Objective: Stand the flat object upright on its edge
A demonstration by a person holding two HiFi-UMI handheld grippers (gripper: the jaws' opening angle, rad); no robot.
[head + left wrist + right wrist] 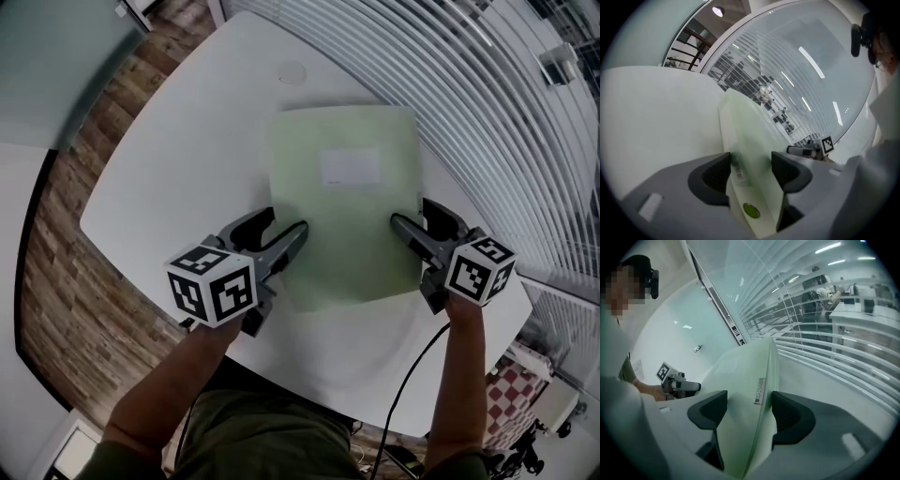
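**A:** Where is the green folder (345, 234) now?

**B:** In the middle of the surface (178, 178), with its long sides running from the near edge toward the far edge. It looks flat or close to it. I can't tell whether its near end is off the surface.

**A:** And the grip?

**B:** The left gripper (289, 218) has the folder's left side, at the end toward the surface's near edge. The right gripper (410, 209) has the right side, opposite. In each gripper view the folder fills the gap between the fingers (712, 176), which stand fairly wide and appear to press on both faces.

**A:** So the step in hand is the lift?

**B:** I'd judge so. Raise both hands together, at one pace, so the folder doesn't twist. Let its far edge stay down as the hinge, and watch that it doesn't skid toward the far edge of the surface.

**A:** What could spoil it?

**B:** A thin edge gives little footing. Bring it fully vertical and steady it, then ease the fingers off evenly, neither side ahead of the other.
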